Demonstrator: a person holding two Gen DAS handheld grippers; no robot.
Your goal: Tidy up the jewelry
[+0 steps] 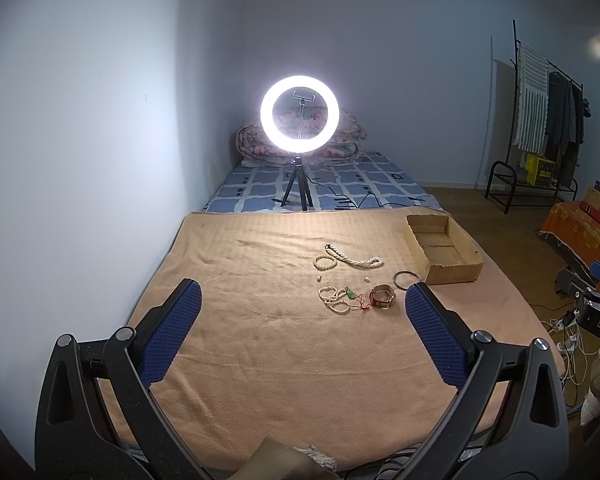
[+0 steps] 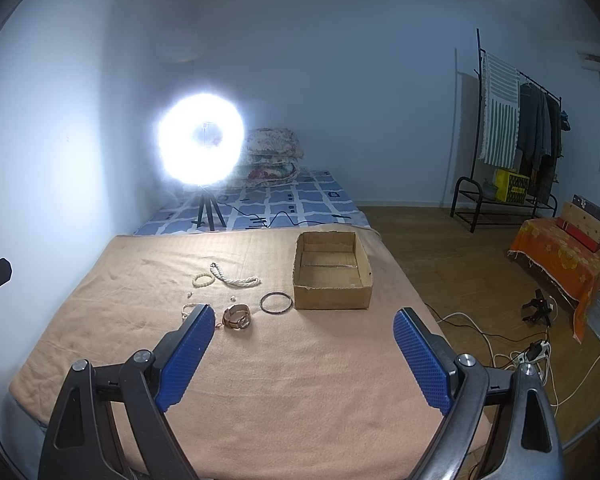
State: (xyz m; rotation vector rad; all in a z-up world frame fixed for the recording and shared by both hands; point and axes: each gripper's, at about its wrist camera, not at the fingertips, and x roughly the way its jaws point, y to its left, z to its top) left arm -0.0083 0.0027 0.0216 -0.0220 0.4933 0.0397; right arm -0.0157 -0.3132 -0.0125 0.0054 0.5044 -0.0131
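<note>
Jewelry lies on a peach blanket (image 1: 260, 360) over the bed. A twisted pearl necklace (image 1: 358, 261) and a bead bracelet (image 1: 325, 262) lie farthest away. Nearer are a tangled pearl string (image 1: 333, 298) with a green pendant, a brown watch (image 1: 383, 297) and a dark bangle (image 1: 406, 280). An open cardboard box (image 1: 444, 254) stands at the right, empty. My left gripper (image 1: 302, 296) hovers open in front of the pieces, holding nothing. In the right wrist view the watch (image 2: 237, 317), the bangle (image 2: 276, 303) and the box (image 2: 332, 272) lie ahead of my open right gripper (image 2: 304, 316).
A lit ring light on a tripod (image 1: 299, 118) stands behind the blanket, its cable trailing across the blue checked sheet (image 1: 340, 184). A wall (image 1: 80, 160) runs along the left. Cables and a power strip (image 2: 536, 352) lie on the wooden floor at right, beyond them a clothes rack (image 2: 512, 140).
</note>
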